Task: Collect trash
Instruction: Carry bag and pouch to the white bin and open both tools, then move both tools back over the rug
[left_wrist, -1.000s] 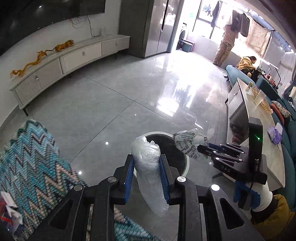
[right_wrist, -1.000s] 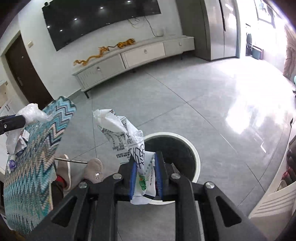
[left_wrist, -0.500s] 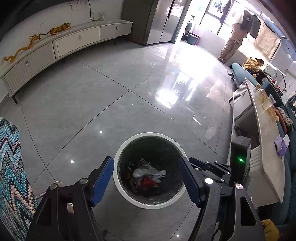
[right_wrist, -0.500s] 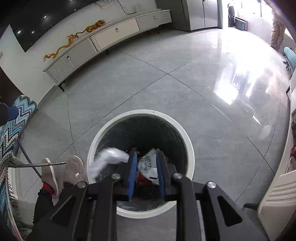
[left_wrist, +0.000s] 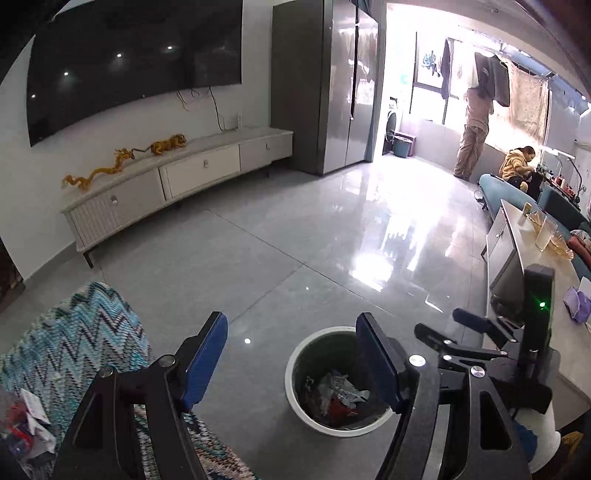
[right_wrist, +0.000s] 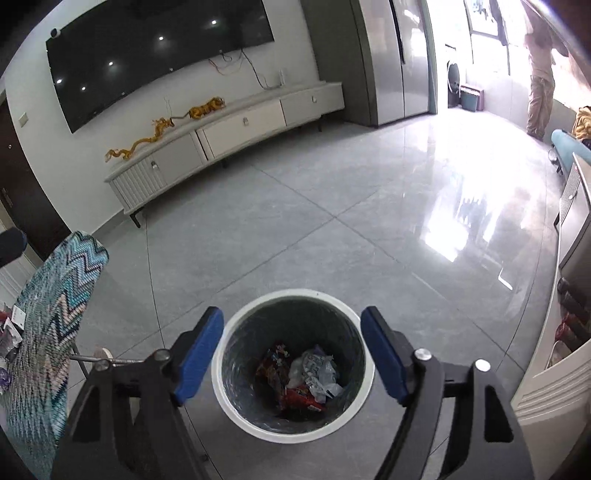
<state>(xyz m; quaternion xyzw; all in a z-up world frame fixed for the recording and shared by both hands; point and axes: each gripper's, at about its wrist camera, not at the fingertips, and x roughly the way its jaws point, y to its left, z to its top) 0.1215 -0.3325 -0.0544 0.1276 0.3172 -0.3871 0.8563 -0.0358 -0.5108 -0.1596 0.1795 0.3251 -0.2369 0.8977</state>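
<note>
Trash (right_wrist: 308, 376) lies at the bottom of the round bin (right_wrist: 291, 424), a heap of crumpled white plastic and red wrappers. From my right tongs (right_wrist: 291, 352) I look almost straight down into it: the bin's white rim sits between the two blue pads (right_wrist: 197, 354), and the heap lies below the gap and a little toward the right-hand pad. Those tongs are spread wide and hold nothing.

My left tongs (left_wrist: 291, 363) are spread wide too, with nothing between them. From there the bin (left_wrist: 295, 398) stands ahead and off to the right, so that the right-hand blue pad (left_wrist: 376, 363) covers part of its far rim and wall. The trash (left_wrist: 338, 395) shows just left of that pad, low inside the bin. My right tongs (left_wrist: 476, 343) show beyond the bin from this side, partly cut off by the frame of my left ones.

To the left of both tongs is a cloth with a zigzag pattern (left_wrist: 70, 354). At its lower left corner, in the left view, some white and red scraps (left_wrist: 26, 428) lie at the edge of the picture; they are cut off and too blurred for me to name. The labels on the wrappers in the bin are too small to read.
</note>
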